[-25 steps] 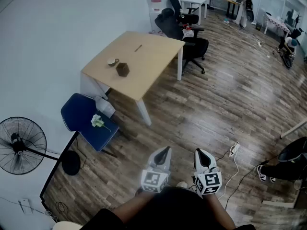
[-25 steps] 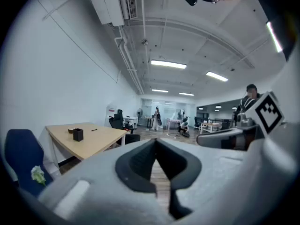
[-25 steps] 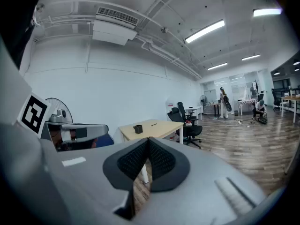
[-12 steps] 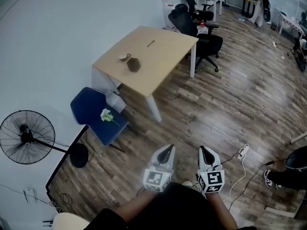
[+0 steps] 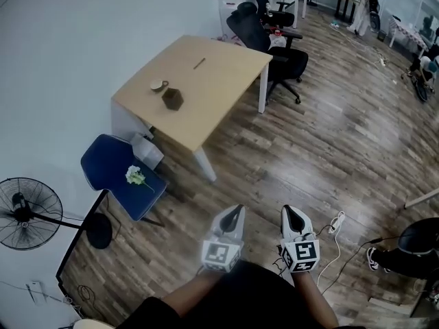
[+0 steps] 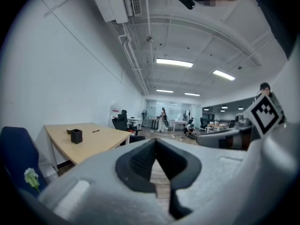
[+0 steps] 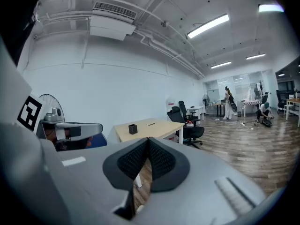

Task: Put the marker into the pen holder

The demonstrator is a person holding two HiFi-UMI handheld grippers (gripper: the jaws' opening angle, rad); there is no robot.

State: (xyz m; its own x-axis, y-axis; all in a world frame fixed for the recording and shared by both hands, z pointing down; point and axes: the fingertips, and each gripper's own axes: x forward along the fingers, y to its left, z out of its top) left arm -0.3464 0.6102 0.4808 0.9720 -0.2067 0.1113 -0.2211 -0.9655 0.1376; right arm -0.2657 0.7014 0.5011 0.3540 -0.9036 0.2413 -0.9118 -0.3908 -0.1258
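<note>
At the bottom centre of the head view, the left hand-held gripper and right hand-held gripper are each pressed together on nothing. The marker lies on the table at upper centre, well apart from both. The dark pen holder stands lower left of it.

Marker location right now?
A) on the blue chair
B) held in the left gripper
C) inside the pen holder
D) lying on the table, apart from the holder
D: in the head view the marker lies flat on the table, well apart from the pen holder.
</note>
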